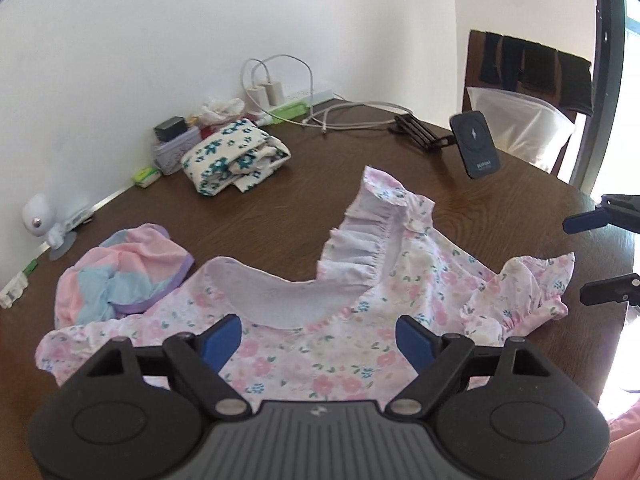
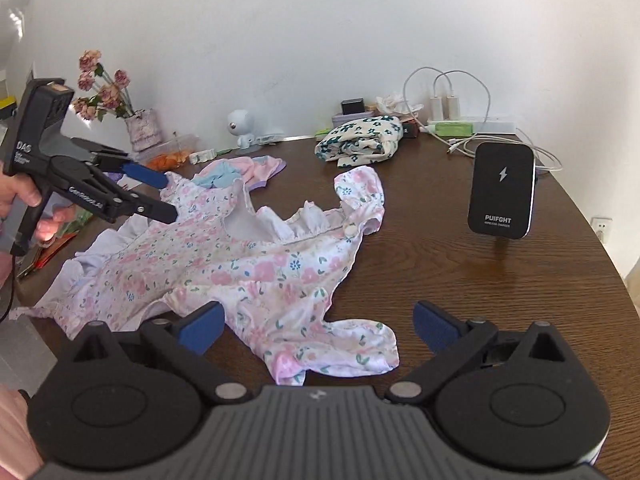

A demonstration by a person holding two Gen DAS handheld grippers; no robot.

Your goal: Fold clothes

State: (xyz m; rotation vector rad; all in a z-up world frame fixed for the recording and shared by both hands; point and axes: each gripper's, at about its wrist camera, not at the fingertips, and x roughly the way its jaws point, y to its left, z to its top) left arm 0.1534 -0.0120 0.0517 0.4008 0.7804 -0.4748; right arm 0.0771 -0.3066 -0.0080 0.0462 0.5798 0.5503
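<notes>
Here, a pink floral baby dress point(image 2: 256, 264) is spread crumpled across the middle of the round brown desk point(image 2: 480, 280). The left gripper point(image 1: 318, 334) is held released above the dress's neckline, nothing between its blue pads. The right gripper point(image 2: 320, 326) is likewise released, its jaws wide, over the dress's near edge; in the left wrist view it is seen at 3 o'clock. A folded teal-flowered garment point(image 1: 236, 154) is lying at 11 o'clock of the dress, a pink-and-blue garment point(image 1: 120, 276) at 9 o'clock, and a black wireless charger point(image 2: 502, 190) at 2 o'clock.
</notes>
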